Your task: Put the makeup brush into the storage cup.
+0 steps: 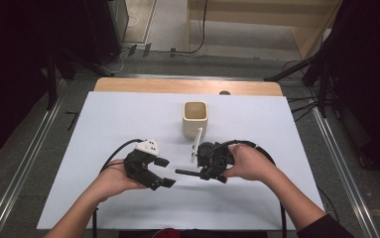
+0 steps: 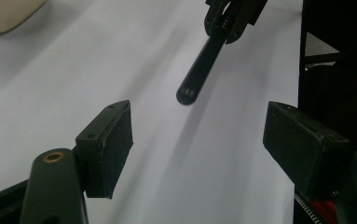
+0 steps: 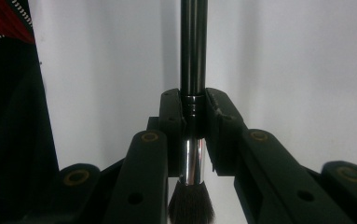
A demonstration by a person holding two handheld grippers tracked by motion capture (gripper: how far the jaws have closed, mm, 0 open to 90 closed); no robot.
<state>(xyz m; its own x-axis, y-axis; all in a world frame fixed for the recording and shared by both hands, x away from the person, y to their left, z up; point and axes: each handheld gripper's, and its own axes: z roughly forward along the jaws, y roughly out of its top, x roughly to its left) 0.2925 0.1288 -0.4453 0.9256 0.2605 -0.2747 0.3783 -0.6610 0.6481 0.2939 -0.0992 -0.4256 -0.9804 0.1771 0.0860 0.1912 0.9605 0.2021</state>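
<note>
My right gripper [image 3: 194, 135] has its fingers clamped on the brush [image 3: 193, 70] ferrule, handle running left toward my left gripper [image 2: 197, 140] (fingers spread wide, empty), just beyond its fingertips over the bench [image 1: 103, 124].

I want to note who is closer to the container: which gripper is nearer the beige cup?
Right. The right gripper sits just in front of the beige cup, holding a brush; the left gripper is farther back and left, open.
</note>
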